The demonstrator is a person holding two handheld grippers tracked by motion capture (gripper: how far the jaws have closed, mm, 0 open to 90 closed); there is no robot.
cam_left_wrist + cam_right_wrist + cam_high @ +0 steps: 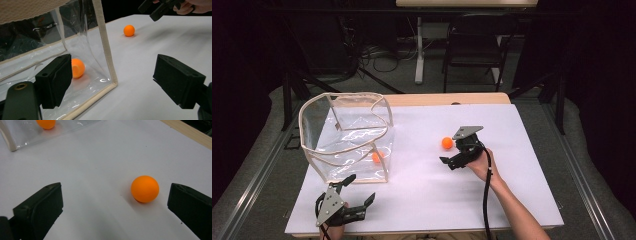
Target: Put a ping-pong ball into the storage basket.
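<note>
Right gripper [448,151]: it sat over the middle of the table with its jaws spread wide and nothing between them, tilted down toward the loose orange ball [145,188].
Why it was held so: in the right gripper view the ball lay on the white sheet between the two jaws, nearer the right-hand one; the wide spread looked like a set-up for closing on the ball.
Loose ball's place: on the white table cover [422,200], just beside the gripper and well apart from the bag.
Left gripper [359,190]: also wide open and empty, resting low at the near edge of the table, just in front of the bag's near corner, likely waiting to steady the bag.
Clear plastic bag [314,145]: it stood upright with its cream-trimmed mouth open to the top, a shape that suits dropping balls in.
Ball in the bag [77,68]: a second orange ball lay on the bag's floor near its front corner.
Writing: no brand, label or lettering could be read on balls, bag or grippers.
</note>
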